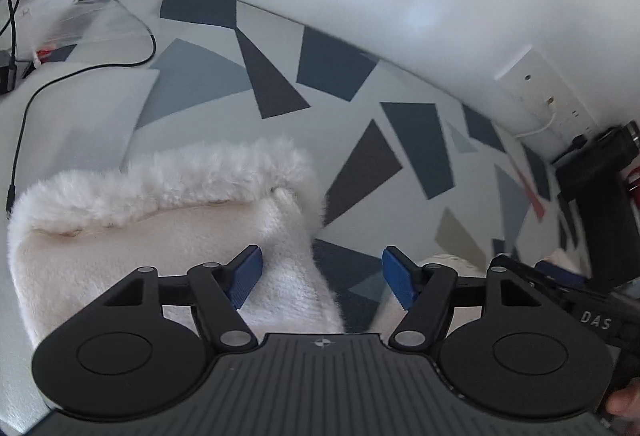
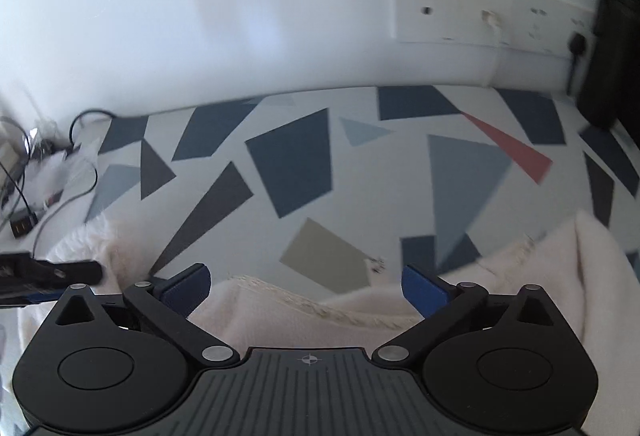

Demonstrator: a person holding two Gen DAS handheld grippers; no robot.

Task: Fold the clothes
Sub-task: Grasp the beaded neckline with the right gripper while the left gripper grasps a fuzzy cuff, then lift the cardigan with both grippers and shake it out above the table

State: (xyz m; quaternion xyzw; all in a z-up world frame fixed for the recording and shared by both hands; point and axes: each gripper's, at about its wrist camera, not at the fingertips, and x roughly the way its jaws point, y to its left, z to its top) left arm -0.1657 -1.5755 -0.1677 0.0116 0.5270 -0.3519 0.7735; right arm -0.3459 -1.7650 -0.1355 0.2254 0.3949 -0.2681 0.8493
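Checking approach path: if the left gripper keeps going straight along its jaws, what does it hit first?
Probably the right edge of the fluffy cream garment. The left gripper has open jaws with nothing between them, one pad over the fleece, the other over the patterned surface. Depth is unclear, so it may land just beside it.

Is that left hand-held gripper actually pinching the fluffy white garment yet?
Apart. In the left wrist view, the left hand-held gripper stands open above the fluffy white garment; its blue pads press on nothing, with a wide gap between them.
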